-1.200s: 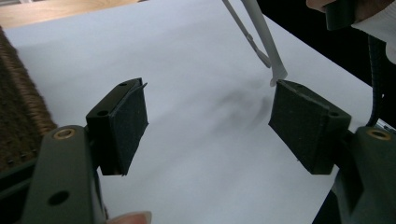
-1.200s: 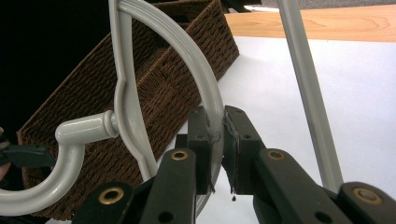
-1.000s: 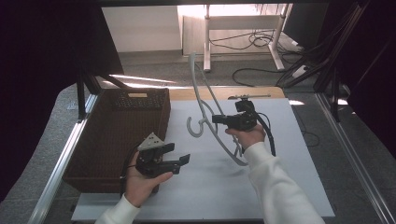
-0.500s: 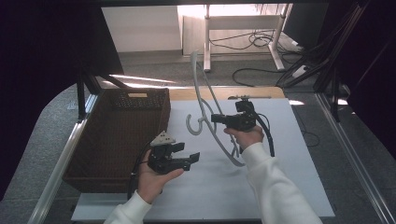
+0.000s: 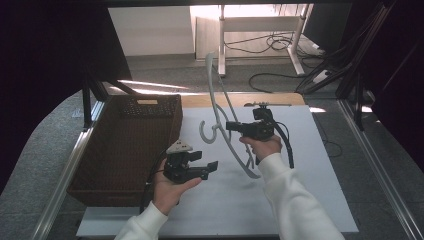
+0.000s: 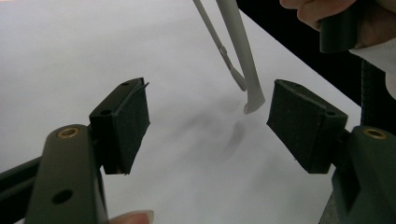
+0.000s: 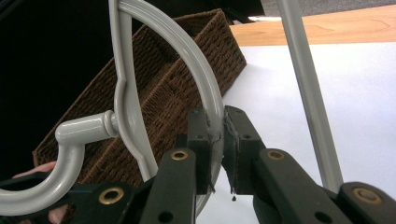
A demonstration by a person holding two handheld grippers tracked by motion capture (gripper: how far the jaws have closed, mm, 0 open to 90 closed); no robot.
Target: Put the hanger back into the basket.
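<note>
Right gripper clamped on the curved arm of a grey hanger, held tilted above the white tabletop mid-area, lower tip near the surface. Left gripper spread wide, empty, near that tip. Wicker basket along the left edge.

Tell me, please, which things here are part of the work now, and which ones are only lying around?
In use:
- hanger, clamped in the right gripper
- left gripper, jaws open near the hanger's lower end
- basket, beside the hanger, likely involved

Lying about:
- cables on the floor behind the table
- white mat, merely the work surface
</note>
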